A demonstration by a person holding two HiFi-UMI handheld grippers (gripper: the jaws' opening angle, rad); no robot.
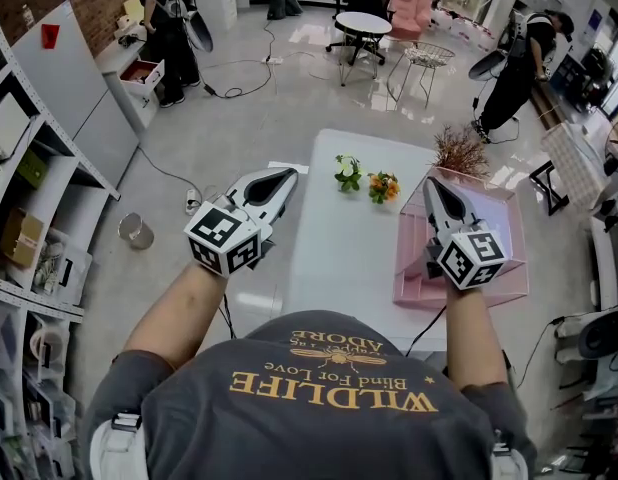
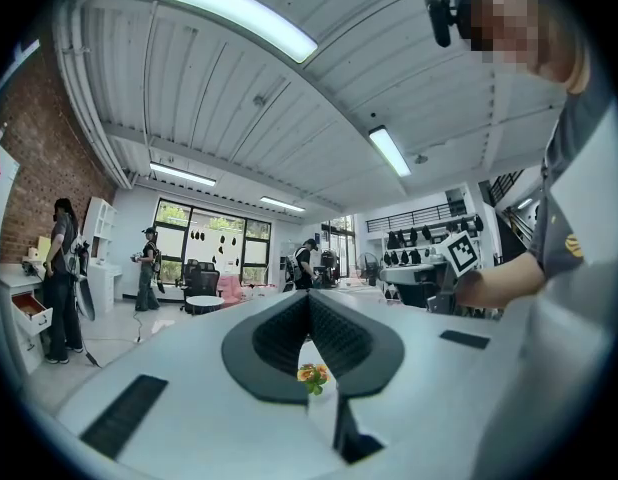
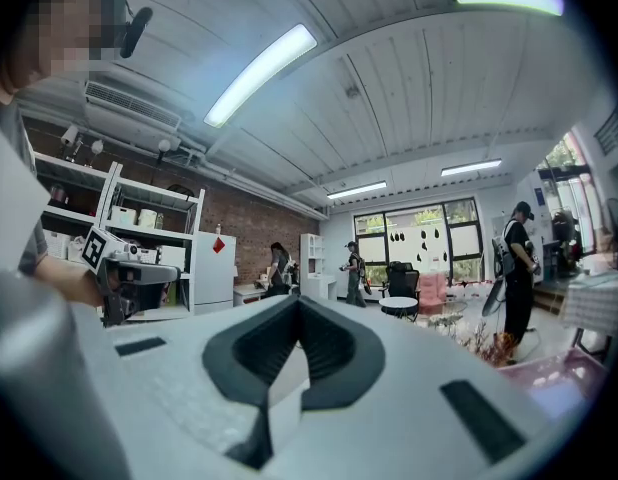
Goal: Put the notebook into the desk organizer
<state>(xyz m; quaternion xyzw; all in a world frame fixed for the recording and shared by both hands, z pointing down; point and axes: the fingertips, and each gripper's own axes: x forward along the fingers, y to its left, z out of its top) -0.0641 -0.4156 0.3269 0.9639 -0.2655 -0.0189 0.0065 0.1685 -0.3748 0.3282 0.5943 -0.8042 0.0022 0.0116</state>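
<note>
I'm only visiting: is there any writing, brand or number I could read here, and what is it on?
"WILDLIFE": large gold print on the person's grey T-shirt, upside down in the head view.
"Blind For Love": same shirt, the next line.
"ADORE": same shirt, further up.
Tiny print beside "ADORE": too small to read.
Marker cubes: black-and-white patterns, no letters.
Red sign on the white cabinet: nothing legible.

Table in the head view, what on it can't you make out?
- White table, near edge: hidden by the person's shoulders, head view.
- Pink tray, middle: covered by the right gripper.
- Notebook: shows in no view.
- Left gripper view: shut jaws leave only the orange flowers visible.
</note>
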